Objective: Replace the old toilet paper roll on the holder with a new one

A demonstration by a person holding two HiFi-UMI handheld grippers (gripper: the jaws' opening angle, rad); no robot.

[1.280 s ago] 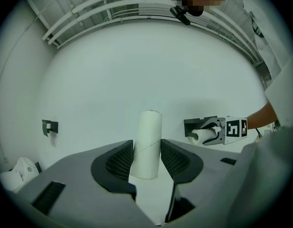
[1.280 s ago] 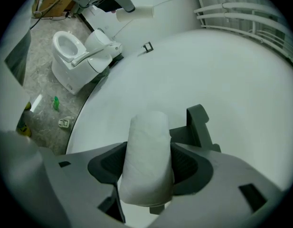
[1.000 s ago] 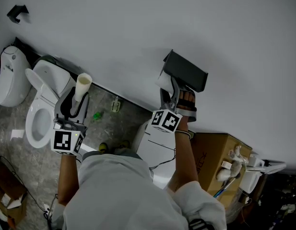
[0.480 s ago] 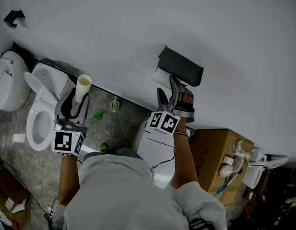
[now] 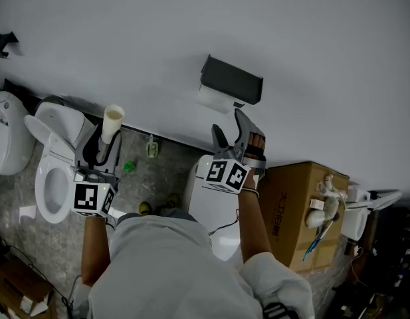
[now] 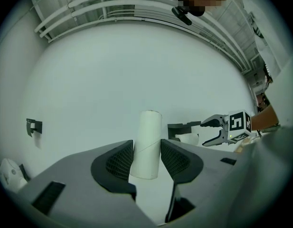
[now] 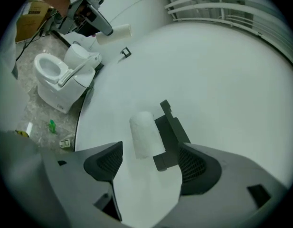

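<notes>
White wall (image 5: 191, 32) across the whole upper part of the head view, plain and bare. Below it a grey stone floor (image 5: 163, 173), meeting the wall's foot along a dark line.

At the right, a cardboard box (image 5: 294, 208) on the floor, close against the wall's foot. At the left, a white toilet (image 5: 55, 155), also backed to the wall's foot, lid raised and bowl open.

High on the wall, well above its foot and about midway along it, a black holder (image 5: 232, 78). Hanging under the holder's cover, toward its left end in the head view, a full white roll (image 5: 214, 98), its paper face turned outward.

Just below the holder, the right gripper (image 5: 229, 126), pointed toward the wall. Jaws spread wide, nothing between the pads; roll and holder ahead of the fingertips and clear of them, seen through the gap in the right gripper view.

Well apart from the holder, to the left and over the toilet in the head view, the left gripper (image 5: 106, 141). Jaws closed on a bare cardboard tube (image 5: 112, 121), held upright, both pads pressed to its lower part, its top standing out past the fingertips.

On the floor between toilet and box, nearer the toilet, a small green thing (image 5: 130, 165), too small to name. Near the wall's upper left edge, a small black hook (image 5: 4, 43).
</notes>
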